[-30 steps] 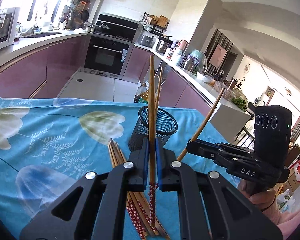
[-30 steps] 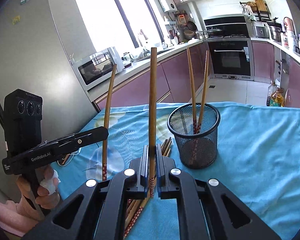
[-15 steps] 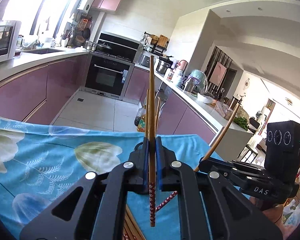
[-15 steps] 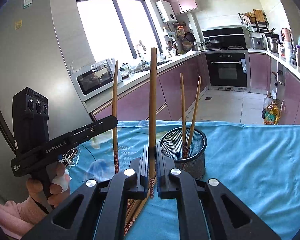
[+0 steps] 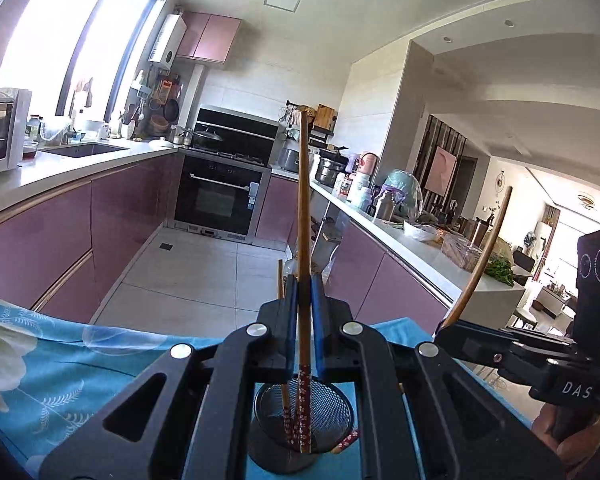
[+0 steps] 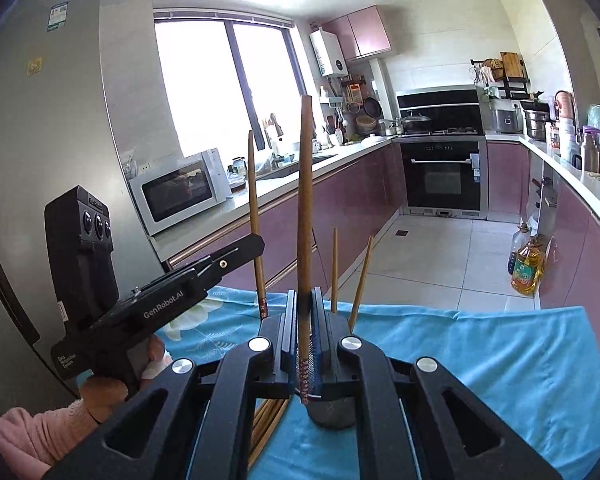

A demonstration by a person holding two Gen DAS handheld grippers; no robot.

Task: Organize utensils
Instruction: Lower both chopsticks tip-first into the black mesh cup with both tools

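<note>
My left gripper is shut on an upright wooden chopstick. Its red patterned end hangs over the mouth of the black mesh cup, which shows between the gripper's arms. My right gripper is shut on another upright chopstick. The mesh cup sits just beyond it, mostly hidden. Two chopsticks stand in that cup. Each view shows the other gripper alongside: the right gripper with its chopstick, and the left gripper with its chopstick.
A blue flowered tablecloth covers the table. A bundle of loose chopsticks lies on it left of the cup. A person's hand in a pink sleeve holds the left gripper. Kitchen counters, an oven and oil bottles stand beyond the table edge.
Both grippers have risen, each lifting its chopstick off the table. The left one has come over the mesh cup, which now shows beneath it instead of ahead.
</note>
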